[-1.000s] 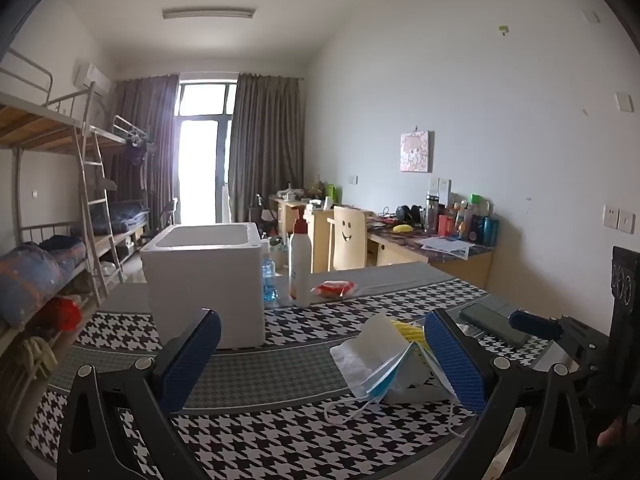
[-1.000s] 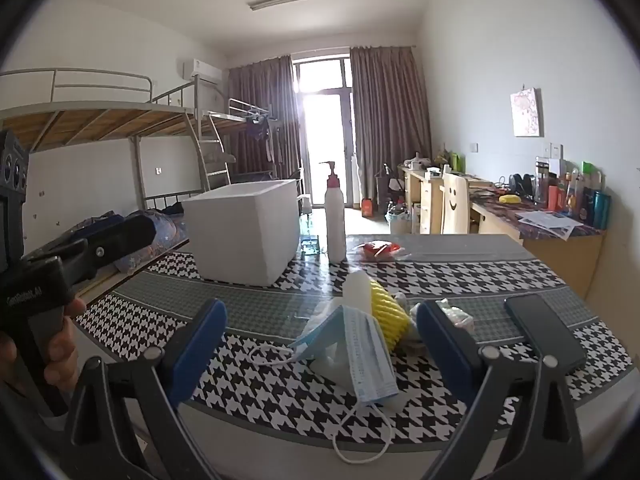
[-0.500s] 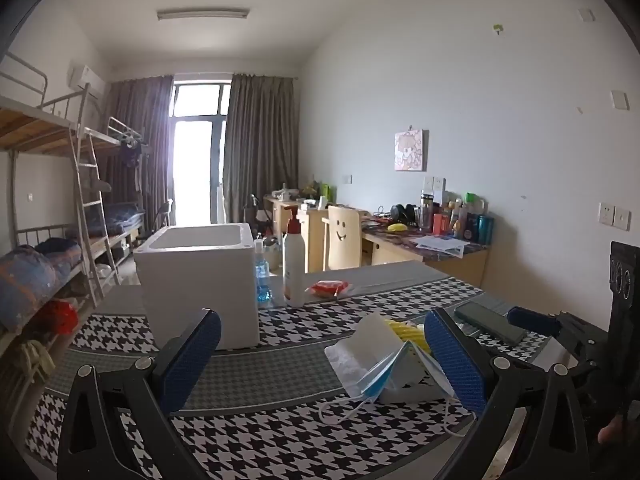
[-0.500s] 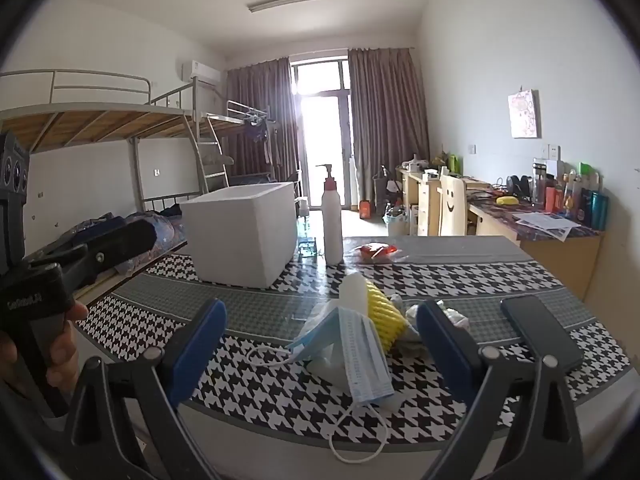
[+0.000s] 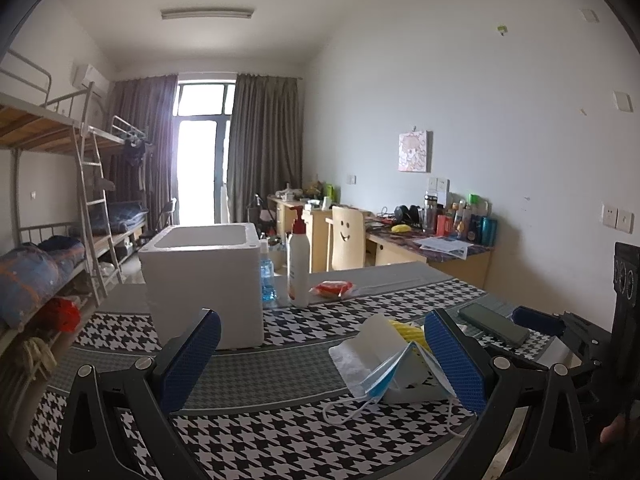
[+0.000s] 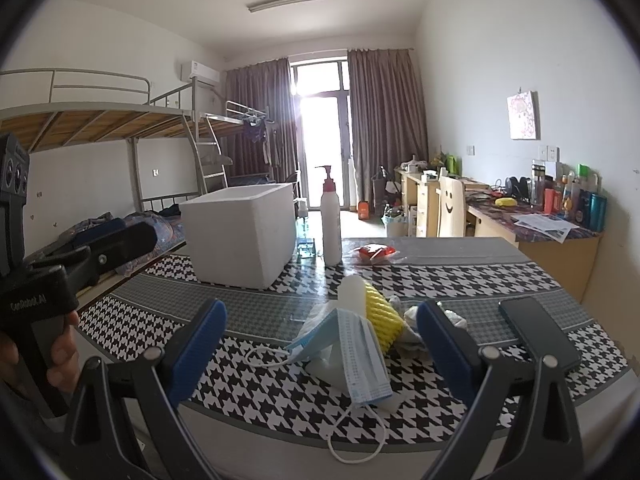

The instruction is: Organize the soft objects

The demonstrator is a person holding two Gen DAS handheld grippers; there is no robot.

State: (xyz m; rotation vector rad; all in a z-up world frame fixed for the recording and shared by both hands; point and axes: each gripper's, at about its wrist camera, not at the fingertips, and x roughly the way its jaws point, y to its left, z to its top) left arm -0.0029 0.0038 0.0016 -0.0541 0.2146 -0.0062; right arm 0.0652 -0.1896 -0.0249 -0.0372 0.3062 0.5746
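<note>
A heap of soft things lies on the houndstooth table: a blue face mask [image 6: 360,356], a white sponge [image 6: 352,296], a yellow scrubber [image 6: 384,316] and a grey cloth [image 6: 408,320]. The mask [image 5: 384,376] and sponge [image 5: 376,340] also show in the left wrist view, just ahead of the right finger. My left gripper [image 5: 320,356] is open and empty, level above the near table edge. My right gripper [image 6: 320,344] is open and empty, with the heap between and beyond its fingers. A white foam box [image 5: 204,280] stands open-topped at the left; it also shows in the right wrist view [image 6: 240,236].
A white pump bottle [image 5: 298,264], a small blue bottle [image 5: 266,276] and a red packet [image 5: 332,288] stand behind the box. A dark phone [image 6: 536,332] lies at the right on the table [image 6: 248,308]. Bunk beds [image 5: 52,216] stand left, desks [image 5: 432,248] right.
Both grippers have shifted slightly, the views drifting a little; the left has edged right and closer to the heap. Nothing on the table has moved and both stay open.
</note>
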